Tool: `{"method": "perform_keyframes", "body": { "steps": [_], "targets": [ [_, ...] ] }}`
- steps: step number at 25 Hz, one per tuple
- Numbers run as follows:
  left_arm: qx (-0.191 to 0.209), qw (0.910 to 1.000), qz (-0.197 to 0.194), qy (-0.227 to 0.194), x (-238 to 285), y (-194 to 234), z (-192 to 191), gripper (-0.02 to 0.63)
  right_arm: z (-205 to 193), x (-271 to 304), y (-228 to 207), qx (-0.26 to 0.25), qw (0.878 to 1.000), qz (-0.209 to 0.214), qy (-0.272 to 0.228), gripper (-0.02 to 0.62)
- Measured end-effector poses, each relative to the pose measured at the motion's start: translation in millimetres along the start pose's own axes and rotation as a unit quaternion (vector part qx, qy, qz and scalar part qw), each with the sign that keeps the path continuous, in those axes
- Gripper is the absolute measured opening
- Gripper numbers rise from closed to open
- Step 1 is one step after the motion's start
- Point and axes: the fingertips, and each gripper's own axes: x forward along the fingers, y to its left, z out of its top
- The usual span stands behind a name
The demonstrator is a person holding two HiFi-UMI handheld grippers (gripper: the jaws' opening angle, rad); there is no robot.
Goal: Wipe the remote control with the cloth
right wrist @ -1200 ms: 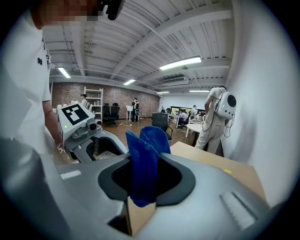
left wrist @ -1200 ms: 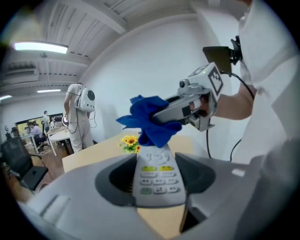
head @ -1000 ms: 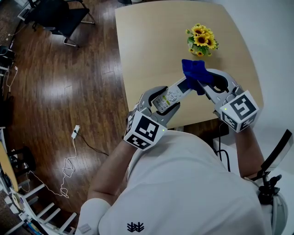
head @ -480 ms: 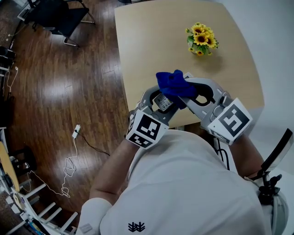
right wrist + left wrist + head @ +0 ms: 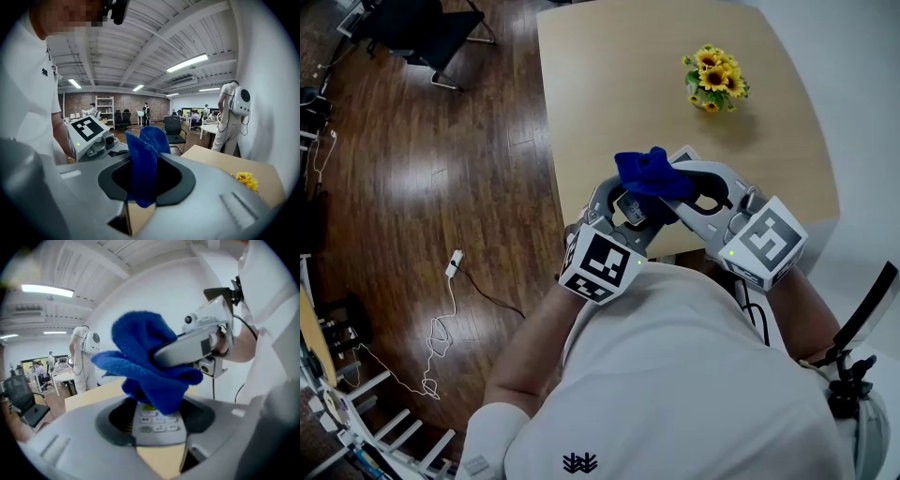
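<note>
Left gripper view: the remote control (image 5: 157, 422) is clamped between the jaws of the left gripper (image 5: 158, 437) to be steadied, while the cloth (image 5: 150, 369), pinched in the right gripper (image 5: 143, 185), is pressed onto its keypad just ahead.

Blue cloth (image 5: 652, 173); grey remote (image 5: 157, 425); yellow flowers (image 5: 712, 80); pale wood table (image 5: 609, 84).

the right gripper (image 5: 673, 184) dragged the blue cloth (image 5: 649, 172) along the remote control (image 5: 631, 206) from its far end toward the left gripper (image 5: 627, 216), covering most keys.
</note>
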Motion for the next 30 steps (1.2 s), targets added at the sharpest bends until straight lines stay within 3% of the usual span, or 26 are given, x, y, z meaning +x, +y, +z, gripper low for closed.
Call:
{"method": "perform_keyframes", "body": {
  "steps": [11, 17, 21, 26, 30],
  "targets": [
    [-0.004, 1.0, 0.001, 0.0, -3, 1, -2, 0.272, -23, -36, -81, 0.027, 0.994, -0.106, 0.024, 0.084],
    [-0.006, 1.0, 0.0, 0.003, -3, 0, -4, 0.272, -22, -49, -97, 0.033, 0.99, -0.136, 0.019, 0.084],
    [-0.009, 0.9999, -0.001, 0.005, -2, -1, -7, 0.272, -3, -42, -70, 0.021, 0.994, -0.104, -0.002, 0.084],
    [-0.013, 0.9999, -0.001, 0.004, 0, -2, -7, 0.272, 14, -15, -6, 0.004, 1.0, -0.018, -0.02, 0.084],
    [-0.014, 0.9999, 0.0, 0.004, 0, -3, -7, 0.272, 8, 4, 33, 0.024, 0.999, 0.038, -0.005, 0.084]
  ]
}}
